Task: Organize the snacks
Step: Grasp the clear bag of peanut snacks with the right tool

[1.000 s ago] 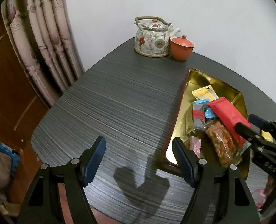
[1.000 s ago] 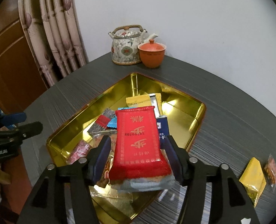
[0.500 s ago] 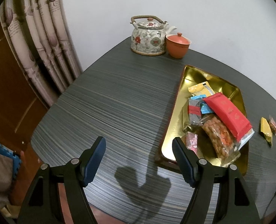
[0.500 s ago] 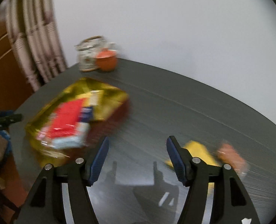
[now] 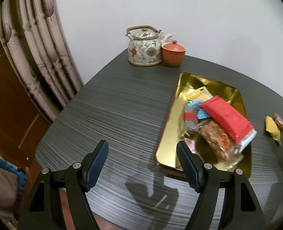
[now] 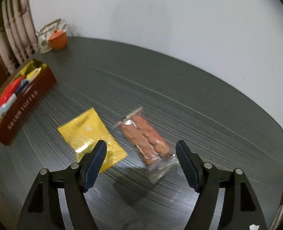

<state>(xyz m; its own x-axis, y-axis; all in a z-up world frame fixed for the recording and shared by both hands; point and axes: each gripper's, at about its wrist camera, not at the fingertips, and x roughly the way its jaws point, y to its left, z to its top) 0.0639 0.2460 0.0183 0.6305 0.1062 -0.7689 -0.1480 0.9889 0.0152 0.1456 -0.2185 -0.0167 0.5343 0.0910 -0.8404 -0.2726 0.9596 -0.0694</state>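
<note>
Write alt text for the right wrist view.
Open right tongs hover above a yellow packet and a clear sausage packet lying side by side on a dark table. At far left sits a snack-filled tin; a teapot and orange cup stand beyond.

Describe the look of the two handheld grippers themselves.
Both look identical. The left gripper and right gripper have matte black frames with triangular cut-outs, silver pivot screws, and two angular fingers lined with dark blue pads. No cables, markings or sleeves show.
</note>
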